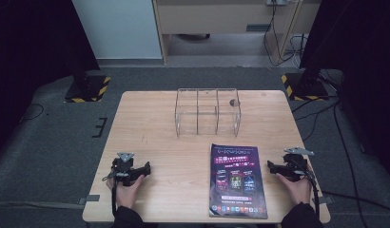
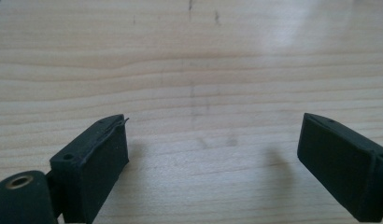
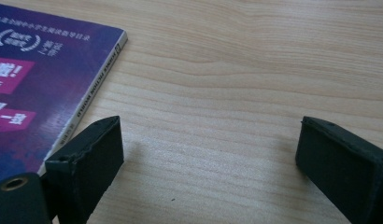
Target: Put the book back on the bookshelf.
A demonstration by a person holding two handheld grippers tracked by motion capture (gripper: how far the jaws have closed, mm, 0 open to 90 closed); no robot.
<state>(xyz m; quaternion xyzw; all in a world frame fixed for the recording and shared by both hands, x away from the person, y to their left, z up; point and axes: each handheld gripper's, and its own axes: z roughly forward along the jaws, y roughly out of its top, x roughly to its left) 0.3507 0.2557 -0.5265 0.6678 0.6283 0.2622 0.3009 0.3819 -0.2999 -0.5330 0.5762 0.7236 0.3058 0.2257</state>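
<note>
High view: the magazine (image 1: pixel 238 180) lies flat and closed on the near half of the wooden table (image 1: pixel 155 118), cover up, its lower edge close to the table's near edge. Nothing grips or touches it, so the work on it looks not yet begun. The likely aim, judging from the layout, is to lift it and stand it in the clear wire-framed rack (image 1: pixel 208 112) that waits farther back near the table's middle, upright and with nothing in its compartments as far as this small picture allows.

The right gripper (image 1: pixel 278 167) rests on the table just to the right of the magazine, near it but apart. In the right gripper view its jaws are spread wide over bare wood, and the magazine (image 3: pixel 38 74) shows at the left with its spine edge just beside the left jaw (not between the two).

The left gripper (image 1: pixel 141 168) sits well apart from the magazine, on the table's left side, held low by the person's hand. In the left gripper view its jaws also stand wide apart with only wood grain between them.

What is left, then, seems to be everything: closing on the magazine's edge, raising it, carrying it back and slotting it into the rack.
</note>
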